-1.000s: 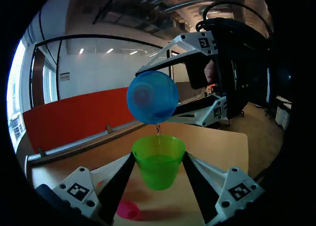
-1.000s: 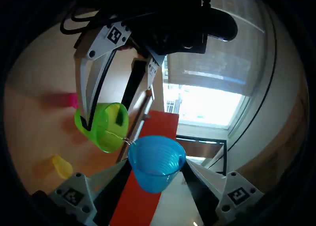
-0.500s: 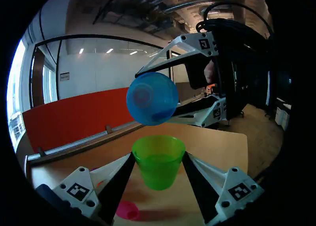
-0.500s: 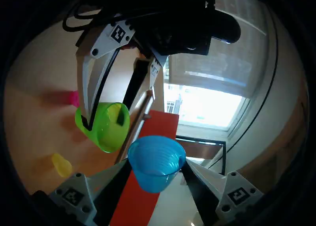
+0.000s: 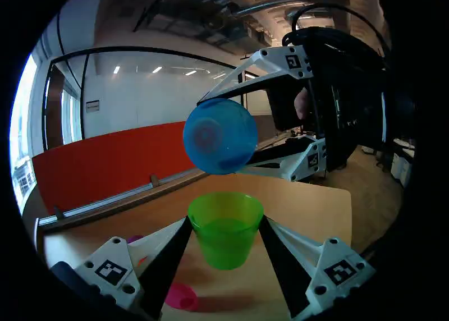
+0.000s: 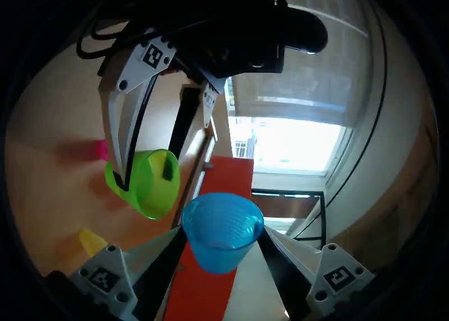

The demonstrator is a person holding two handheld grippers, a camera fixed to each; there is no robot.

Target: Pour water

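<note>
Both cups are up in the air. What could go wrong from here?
The tipped blue plastic cup in the right gripper hangs above the translucent green plastic cup; stray drops could miss its rim and wet the wooden table. The green cup looks partly filled, and the left gripper pinches only its sides; a tilt or squeeze could spill it. Setting it down might knock the small pink cup below.

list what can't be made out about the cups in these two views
Water left in the blue cup: left gripper view, its base faces the camera, mouth turned away.
The pink cup: left gripper view, partly behind a finger of the left gripper holding the green cup.
The yellow object: right gripper view, lower part behind the right gripper; too small to identify.
</note>
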